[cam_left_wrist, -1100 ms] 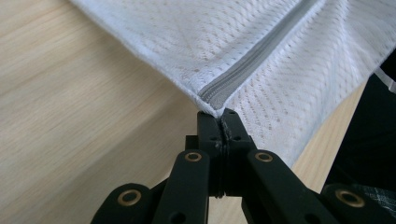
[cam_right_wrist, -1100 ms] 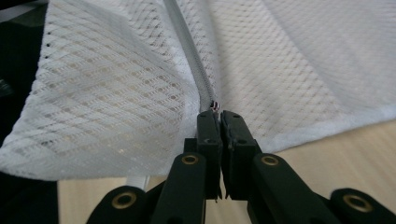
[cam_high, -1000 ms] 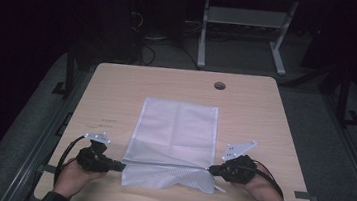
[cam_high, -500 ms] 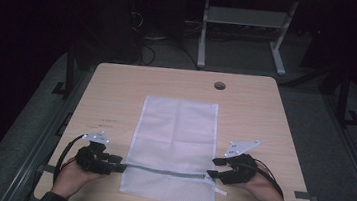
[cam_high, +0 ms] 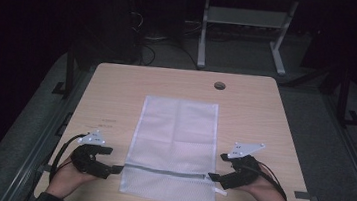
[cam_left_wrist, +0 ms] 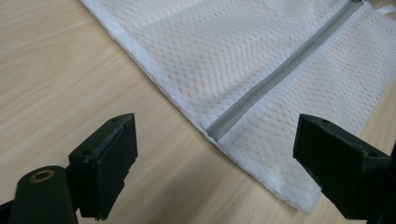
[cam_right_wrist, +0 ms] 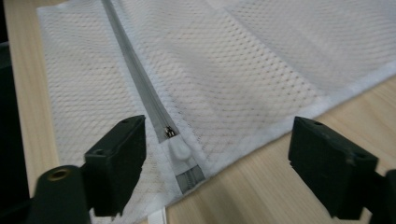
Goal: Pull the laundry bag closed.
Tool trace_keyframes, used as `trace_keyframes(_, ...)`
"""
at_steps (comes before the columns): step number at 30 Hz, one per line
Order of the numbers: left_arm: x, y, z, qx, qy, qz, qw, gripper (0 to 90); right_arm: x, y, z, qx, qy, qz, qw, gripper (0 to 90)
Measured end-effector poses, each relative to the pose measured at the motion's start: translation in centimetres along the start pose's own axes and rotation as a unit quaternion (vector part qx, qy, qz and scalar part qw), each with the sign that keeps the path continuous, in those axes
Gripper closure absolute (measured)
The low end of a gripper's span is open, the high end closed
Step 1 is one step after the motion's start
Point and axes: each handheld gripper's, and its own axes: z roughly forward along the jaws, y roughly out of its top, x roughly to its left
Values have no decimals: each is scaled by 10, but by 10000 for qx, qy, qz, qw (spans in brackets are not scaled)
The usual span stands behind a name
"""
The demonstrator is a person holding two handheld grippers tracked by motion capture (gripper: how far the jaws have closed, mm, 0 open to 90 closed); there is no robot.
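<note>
From above, the mesh bag lies flat on the table, the left tool and right tool at the zipper's ends. In both gripper views the jaws stand wide, holding nothing, probably to grasp the zipper ends.

room dark; grey floor; metal frame behind (cables nearby)
</note>
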Motion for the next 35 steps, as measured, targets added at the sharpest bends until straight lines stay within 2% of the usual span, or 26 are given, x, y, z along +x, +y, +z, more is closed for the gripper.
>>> trace_keyframes(7,2,-5,-3,29,109,44,9999,129,-3,-10,-12,-77,-289,230,9993,133)
trace_keyframes(10,5,-8,-5,1,147,52,9999,130,-7,-19,-23,-94,-530,376,9978,108)
trace_keyframes(15,8,-12,-7,-11,271,124,9996,129,-13,-34,-36,-136,-731,609,9954,103)
trace_keyframes(18,11,-14,-8,-30,326,194,9993,130,-20,-42,-39,-77,-855,620,9944,102)
trace_keyframes(19,11,-14,-8,-30,326,194,9993,130,-23,-45,-39,-76,-870,637,9941,102)
trace_keyframes(20,14,-16,-7,76,446,215,9987,130,-26,-47,-38,-60,-901,672,9936,103)
trace_keyframes(22,17,-18,-7,144,538,257,9981,130,-31,-51,-36,-9,-949,726,9928,102)
trace_keyframes(27,23,-21,-10,31,646,177,9977,130,-35,-52,-38,-75,-1055,736,9917,104)
trace_keyframes(35,26,-23,-10,34,690,136,9975,130,-36,-52,-38,-84,-1064,713,9917,105)
